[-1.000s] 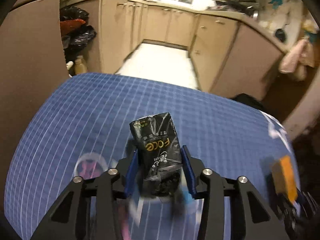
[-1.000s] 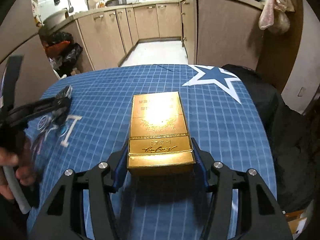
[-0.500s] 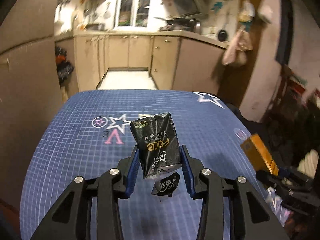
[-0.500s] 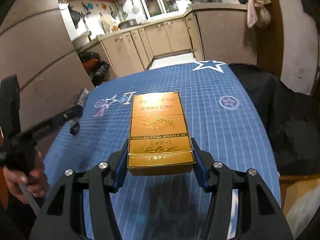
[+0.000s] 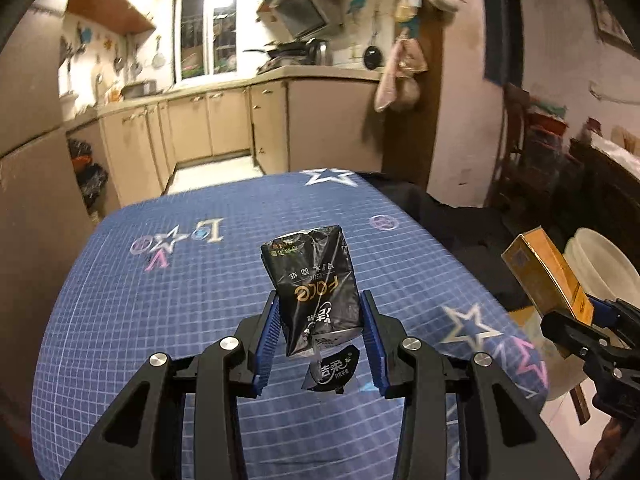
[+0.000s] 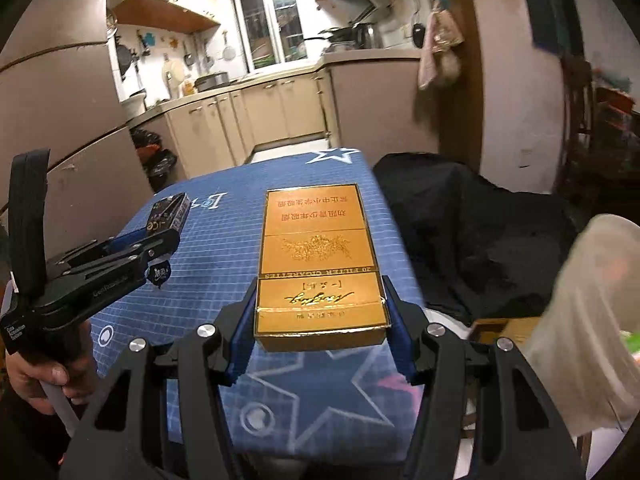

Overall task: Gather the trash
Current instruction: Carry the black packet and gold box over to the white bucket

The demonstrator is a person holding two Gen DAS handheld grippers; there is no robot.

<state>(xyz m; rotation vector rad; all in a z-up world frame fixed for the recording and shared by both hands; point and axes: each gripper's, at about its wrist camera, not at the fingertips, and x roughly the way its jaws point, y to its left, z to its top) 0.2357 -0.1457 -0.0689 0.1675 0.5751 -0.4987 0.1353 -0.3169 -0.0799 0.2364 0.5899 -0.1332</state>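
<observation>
Left view: left hand-held gripper (image 5: 319, 346) pinching black packet (image 5: 314, 286), lifted above blue table (image 5: 192, 292); loose flap dangling below, could tear off or snag. White bin (image 5: 600, 264) off right. Right view: right hand-held gripper (image 6: 319, 330) clamping gold box (image 6: 318, 264) by its near end, clear of table; could pivot out.

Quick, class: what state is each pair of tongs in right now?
Left tongs: shut on the black tissue pack.
Right tongs: shut on the gold cigarette box.
</observation>
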